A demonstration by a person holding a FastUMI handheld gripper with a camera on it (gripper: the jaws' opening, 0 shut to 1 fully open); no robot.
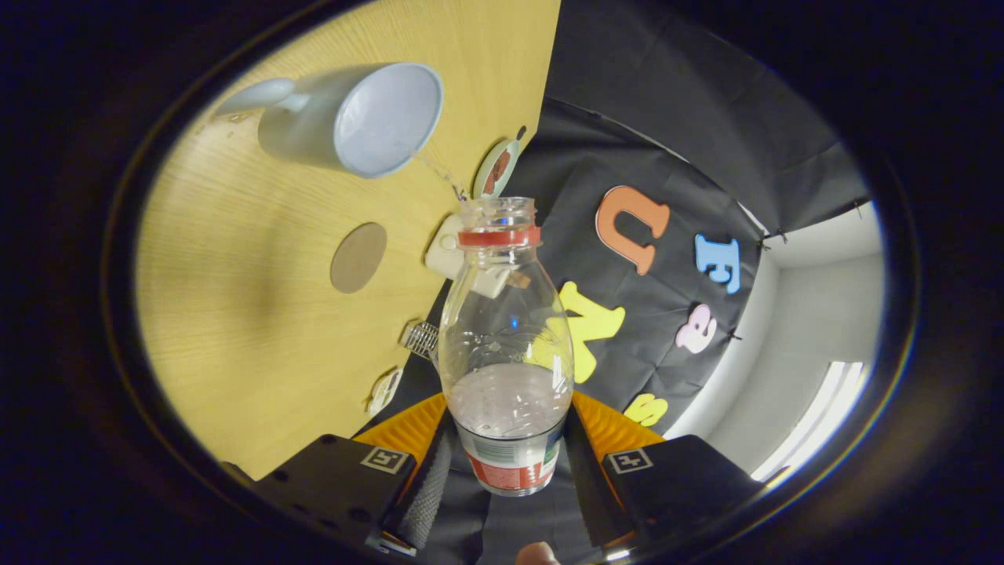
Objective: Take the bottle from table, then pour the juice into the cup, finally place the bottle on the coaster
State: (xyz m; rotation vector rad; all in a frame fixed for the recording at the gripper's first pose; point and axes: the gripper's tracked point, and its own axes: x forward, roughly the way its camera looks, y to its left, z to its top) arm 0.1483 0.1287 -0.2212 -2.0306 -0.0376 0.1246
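Note:
My gripper (508, 439) is shut on a clear plastic bottle (506, 337) with a red neck ring and no cap, held between both fingers near its labelled base. The bottle lies tilted, mouth pointing forward, and a thin stream of liquid runs from the mouth toward the rim of a white mug (353, 118) beyond it. A little cloudy liquid rests in the bottle's lower part. The mug lies rolled in this view on the wooden table (235, 298), its open mouth facing the bottle. A round brown coaster (358, 257) sits on the table between the mug and my fingers.
Small items line the table's far edge: a round green-rimmed dish (496, 168), a white block (445, 247), a small metal mesh piece (421, 339) and a small pale object (384, 390). The black cloth wall hangs behind them, with a white wall beside it.

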